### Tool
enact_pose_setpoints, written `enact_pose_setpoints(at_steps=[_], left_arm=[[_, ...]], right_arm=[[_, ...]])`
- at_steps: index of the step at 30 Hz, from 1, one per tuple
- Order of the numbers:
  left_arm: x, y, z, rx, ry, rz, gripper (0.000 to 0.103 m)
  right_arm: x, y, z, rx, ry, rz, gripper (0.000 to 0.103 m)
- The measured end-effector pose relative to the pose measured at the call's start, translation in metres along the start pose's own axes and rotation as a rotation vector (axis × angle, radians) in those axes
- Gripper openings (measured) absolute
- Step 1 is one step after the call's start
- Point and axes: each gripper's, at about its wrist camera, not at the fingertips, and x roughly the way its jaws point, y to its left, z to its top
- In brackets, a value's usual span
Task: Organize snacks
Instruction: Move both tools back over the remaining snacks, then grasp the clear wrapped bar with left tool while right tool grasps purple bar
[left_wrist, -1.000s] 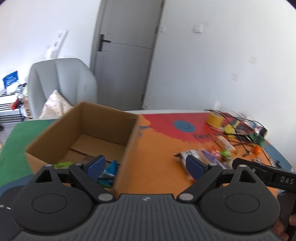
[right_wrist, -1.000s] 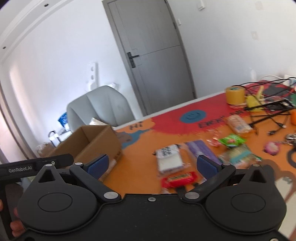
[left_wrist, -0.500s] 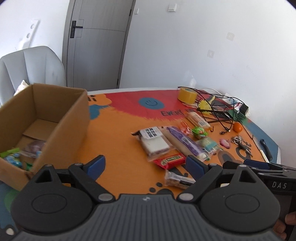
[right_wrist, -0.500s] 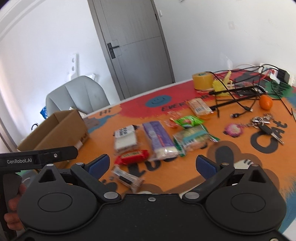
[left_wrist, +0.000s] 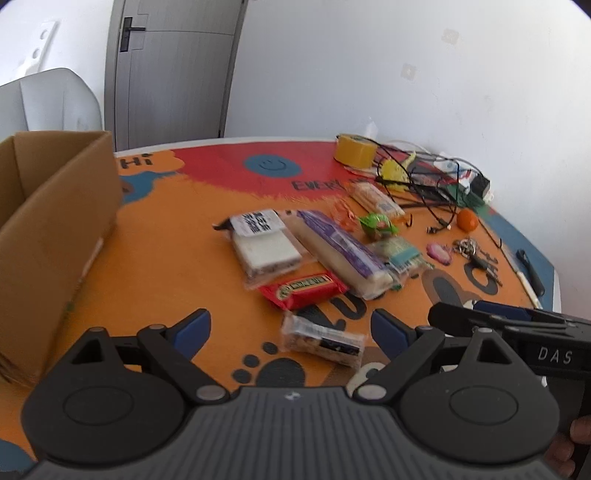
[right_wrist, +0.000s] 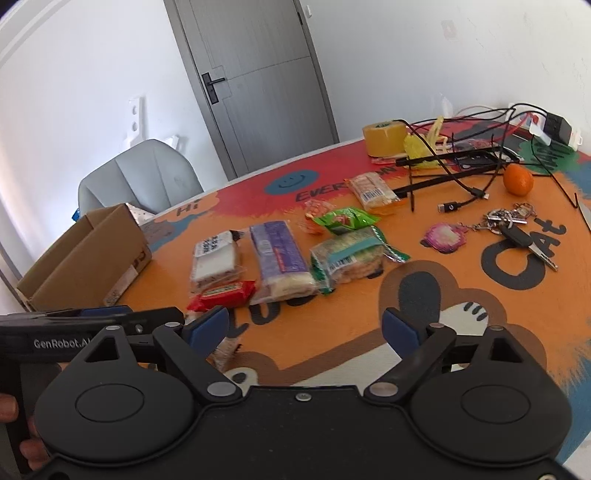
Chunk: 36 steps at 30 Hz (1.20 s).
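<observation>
Keys (right_wrist: 517, 225) show only on my right view at two o'clock, "GenRobot.AI" on left gripper (right_wrist: 110, 321), "DAS" on right gripper (left_wrist: 517, 317); both claws gape empty.

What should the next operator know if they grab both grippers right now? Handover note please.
Left gripper: open, empty, above the small clear-wrapped bar.
Right gripper: open, empty, over the mat near the table's front edge.
Cardboard box sits at the table's left; its contents aren't visible now.
Left to pack: small bar, red bar, white sandwich pack, purple roll pack, green-striped cracker pack, green candy bag, far biscuit pack.
</observation>
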Motion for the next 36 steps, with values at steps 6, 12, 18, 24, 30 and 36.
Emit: enact_pose_setpoints(at_steps=[6,12,18,24,30,36], left_arm=[[0.014,-0.009,-0.007,0.017,0.021,0.005,0.092],[0.021,-0.015,-0.012,0.043,0.033,0.003,0.092],[0.028,-0.024,-0.019,0.089,0.03,0.001,0.09],[0.028,-0.022,-0.02,0.111,0.008,-0.012,0.058],[0.023,-0.009,-0.016,0.075,-0.009,-0.013,0.054],[0.013,0.007,-0.007,0.038,-0.048,0.014,0.054]], right_arm=[[0.007,-0.009,-0.003,0.022,0.011,0.012,0.082],[0.012,-0.015,0.001,0.042,0.008,0.019,0.081],[0.014,-0.018,-0.001,0.046,0.017,0.014,0.081],[0.02,-0.015,0.002,0.038,0.019,0.019,0.081],[0.03,-0.008,0.007,0.022,0.016,0.032,0.078],[0.039,0.003,0.015,-0.004,0.005,0.05,0.075]])
